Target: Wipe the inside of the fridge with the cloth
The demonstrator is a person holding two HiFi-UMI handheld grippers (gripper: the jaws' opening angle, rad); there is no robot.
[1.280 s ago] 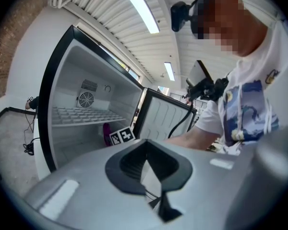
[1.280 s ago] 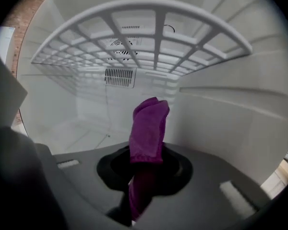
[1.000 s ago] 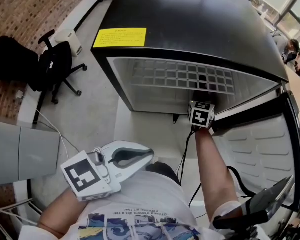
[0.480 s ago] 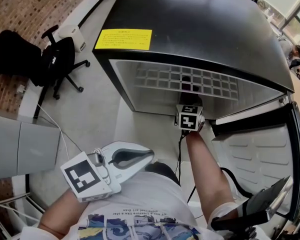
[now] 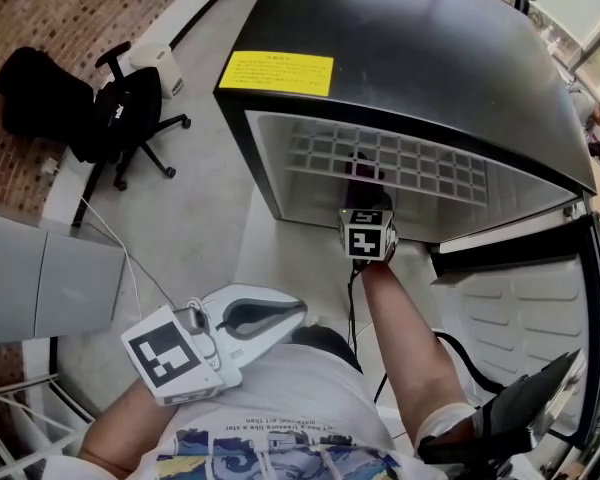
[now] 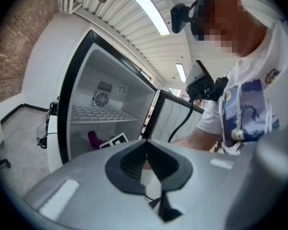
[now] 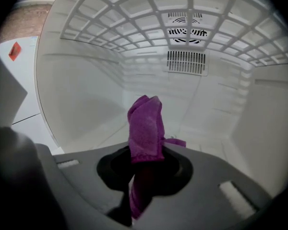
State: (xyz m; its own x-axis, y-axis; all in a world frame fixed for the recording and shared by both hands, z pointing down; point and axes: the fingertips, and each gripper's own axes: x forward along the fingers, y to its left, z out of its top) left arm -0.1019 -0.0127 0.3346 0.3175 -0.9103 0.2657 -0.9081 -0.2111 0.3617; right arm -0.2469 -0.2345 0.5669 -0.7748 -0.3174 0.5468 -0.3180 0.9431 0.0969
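Head view: my right gripper (image 5: pixel 366 200) reaches at arm's length into the open fridge (image 5: pixel 420 48). Its marker cube (image 5: pixel 368 234) faces up at me, just under the wire shelf (image 5: pixel 390 164). The purple cloth (image 5: pixel 363 172) pokes out ahead of the cube, inside the cabinet. My left gripper (image 5: pixel 296 312) hangs low against my chest, well back from the fridge. An office chair (image 5: pixel 120 116) stands far off to its left. The fridge door (image 5: pixel 525 303) stands open to the right of my right arm.

Left gripper view: the jaws of this gripper (image 6: pixel 145 151) meet tip to tip with nothing between them. Beyond them the fridge (image 6: pixel 77 104) stands open, and the cloth (image 6: pixel 94 139) shows on its floor side beneath the shelf (image 6: pixel 98 113), beside the other gripper's cube (image 6: pixel 114 141).

Right gripper view: my right gripper (image 7: pixel 145 161) is clamped on the cloth (image 7: pixel 145 126), which stands up in a bunched fold from between the jaws. Straight ahead is the white back wall with a vent grille (image 7: pixel 187 62). The shelf (image 7: pixel 149 13) spreads overhead. Whether the cloth touches any wall, I cannot tell.
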